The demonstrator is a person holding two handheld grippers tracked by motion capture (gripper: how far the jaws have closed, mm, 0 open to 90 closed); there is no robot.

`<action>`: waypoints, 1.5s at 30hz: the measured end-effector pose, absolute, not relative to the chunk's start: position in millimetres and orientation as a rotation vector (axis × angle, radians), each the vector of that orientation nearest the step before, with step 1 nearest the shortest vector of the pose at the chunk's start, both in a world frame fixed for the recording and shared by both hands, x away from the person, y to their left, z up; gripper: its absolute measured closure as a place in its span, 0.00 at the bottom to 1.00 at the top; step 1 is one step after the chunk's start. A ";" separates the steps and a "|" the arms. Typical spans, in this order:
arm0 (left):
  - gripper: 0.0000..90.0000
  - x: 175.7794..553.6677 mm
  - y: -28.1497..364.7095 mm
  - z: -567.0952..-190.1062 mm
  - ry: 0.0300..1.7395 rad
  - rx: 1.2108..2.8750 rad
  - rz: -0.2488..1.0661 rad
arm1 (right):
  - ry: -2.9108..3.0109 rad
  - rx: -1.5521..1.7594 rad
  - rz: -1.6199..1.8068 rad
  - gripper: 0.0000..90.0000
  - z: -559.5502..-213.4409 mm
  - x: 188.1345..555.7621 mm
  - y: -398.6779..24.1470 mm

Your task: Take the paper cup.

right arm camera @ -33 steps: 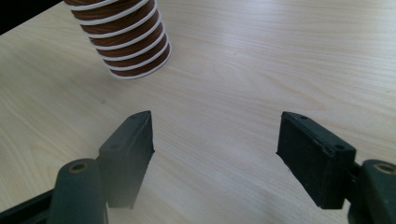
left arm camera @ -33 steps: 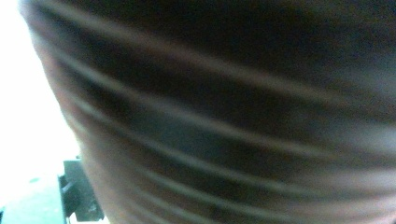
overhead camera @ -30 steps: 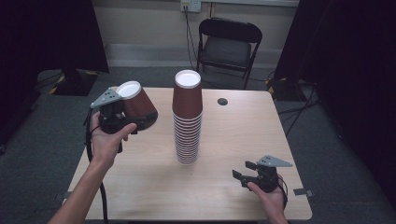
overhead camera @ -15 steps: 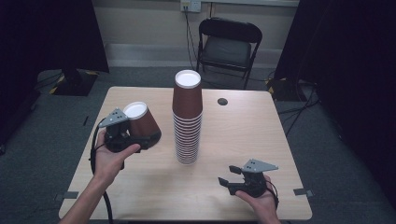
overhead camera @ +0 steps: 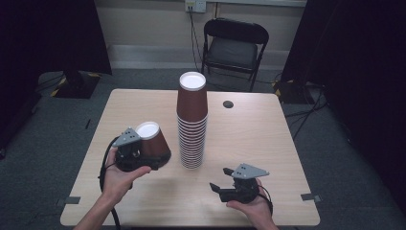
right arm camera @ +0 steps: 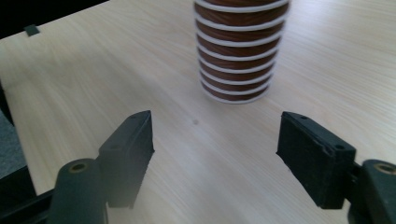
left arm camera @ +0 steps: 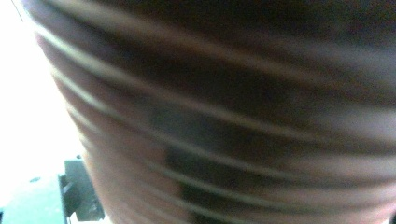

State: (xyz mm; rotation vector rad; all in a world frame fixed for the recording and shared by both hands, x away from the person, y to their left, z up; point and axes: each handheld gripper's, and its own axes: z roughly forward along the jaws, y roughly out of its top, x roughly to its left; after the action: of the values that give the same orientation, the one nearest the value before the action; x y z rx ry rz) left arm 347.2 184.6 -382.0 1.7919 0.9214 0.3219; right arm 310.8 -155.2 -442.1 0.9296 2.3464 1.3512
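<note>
A tall stack of upside-down brown paper cups (overhead camera: 192, 120) stands at the middle of the wooden table (overhead camera: 268, 139). My left gripper (overhead camera: 142, 156) is shut on a single brown cup (overhead camera: 154, 144), held tilted with its white base up, just left of the stack and low over the table. In the left gripper view the cup's ribbed wall (left arm camera: 224, 116) is close and blurred. My right gripper (overhead camera: 219, 189) rests near the front edge, right of the stack, jaws open and pointing left. Between its jaws (right arm camera: 215, 140) lies bare table, with the stack's base (right arm camera: 238, 60) beyond.
A small black round mark (overhead camera: 228, 104) sits on the table behind the stack. A black folding chair (overhead camera: 234, 45) stands beyond the far edge. Tape marks (overhead camera: 309, 196) lie at the table's front corners. Dark curtains hang on both sides.
My left gripper has carried the cup down and toward the front, closer to the table. My right gripper has slid a little left along the front edge.
</note>
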 end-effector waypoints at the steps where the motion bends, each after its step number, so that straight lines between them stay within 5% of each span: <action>1: 0.13 345.8 182.0 -384.7 0.919 1.806 0.304 | 2.349 0.927 1.352 0.33 -442.4 310.2 -152.3; 45: 0.14 337.7 164.7 -395.2 0.911 1.520 -0.311 | 2.001 0.455 1.690 0.67 -415.6 302.7 -80.8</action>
State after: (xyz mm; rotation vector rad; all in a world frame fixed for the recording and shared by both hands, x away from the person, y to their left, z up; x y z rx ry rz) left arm 337.7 164.7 -395.2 1.5203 0.9112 -0.3115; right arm 302.7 -80.8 -415.6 0.4549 2.0014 1.6902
